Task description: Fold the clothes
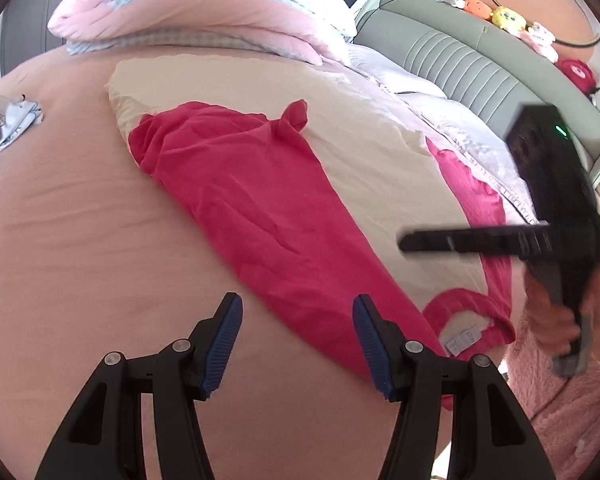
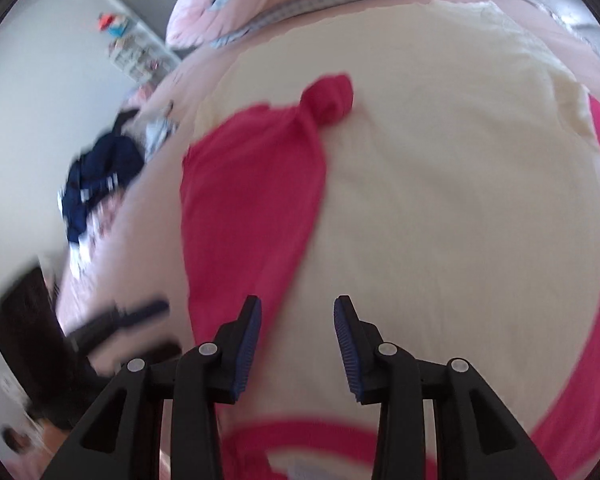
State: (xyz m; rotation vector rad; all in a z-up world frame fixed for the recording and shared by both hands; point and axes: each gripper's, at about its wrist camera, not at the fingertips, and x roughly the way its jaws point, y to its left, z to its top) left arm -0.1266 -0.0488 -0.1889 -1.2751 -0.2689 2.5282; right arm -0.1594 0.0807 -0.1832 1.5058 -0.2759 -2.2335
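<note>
Shirt point(image 1: 340, 184) lies flat on bed point(image 1: 80, 240) ahead of both tongs, one red sleeve point(image 1: 240, 184) folded across. Left tongs point(image 1: 298, 344) and right tongs point(image 2: 298, 352) agape, empty. Far sleeve, body folds outstanding.

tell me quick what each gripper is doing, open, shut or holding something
Left gripper: open, nothing between the jaws, above the pink bedsheet.
Right gripper: open, holding nothing, over the cream and red garment.
</note>
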